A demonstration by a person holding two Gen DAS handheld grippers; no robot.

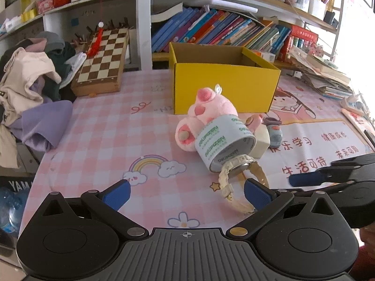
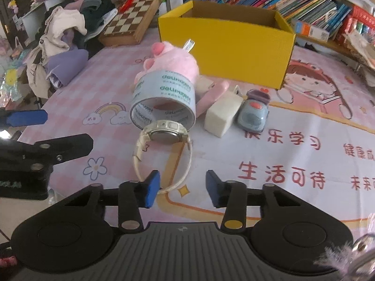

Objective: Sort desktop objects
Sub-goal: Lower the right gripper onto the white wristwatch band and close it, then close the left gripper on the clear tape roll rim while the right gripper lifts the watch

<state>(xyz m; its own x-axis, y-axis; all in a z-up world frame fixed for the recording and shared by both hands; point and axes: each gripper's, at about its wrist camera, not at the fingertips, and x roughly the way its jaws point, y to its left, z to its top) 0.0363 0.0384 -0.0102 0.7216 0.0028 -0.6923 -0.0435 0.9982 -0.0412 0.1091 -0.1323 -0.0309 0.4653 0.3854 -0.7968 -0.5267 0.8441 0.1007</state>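
**Right claw at the watch strap, left claw wide open**

A cream watch lies on the pink checked bench, its face propped against the open end of a tape roll. The roll leans on a pink plush. Just right of the roll sit a white block and a small grey-blue toy car, the two touching. Behind them all stands an open yellow box; what it holds cannot be seen.

The right claw hangs low over the near loop of the watch strap. Its jaws are partly drawn in with a clear gap left; the strap's loop passes close by the left blue pad, but no squeeze on it shows, and nothing is gripped.

The left claw is spread wide and empty, just beside the watch, whose strap end reaches toward its right pad.

A chessboard and a heap of clothes lie at the bench's far left.
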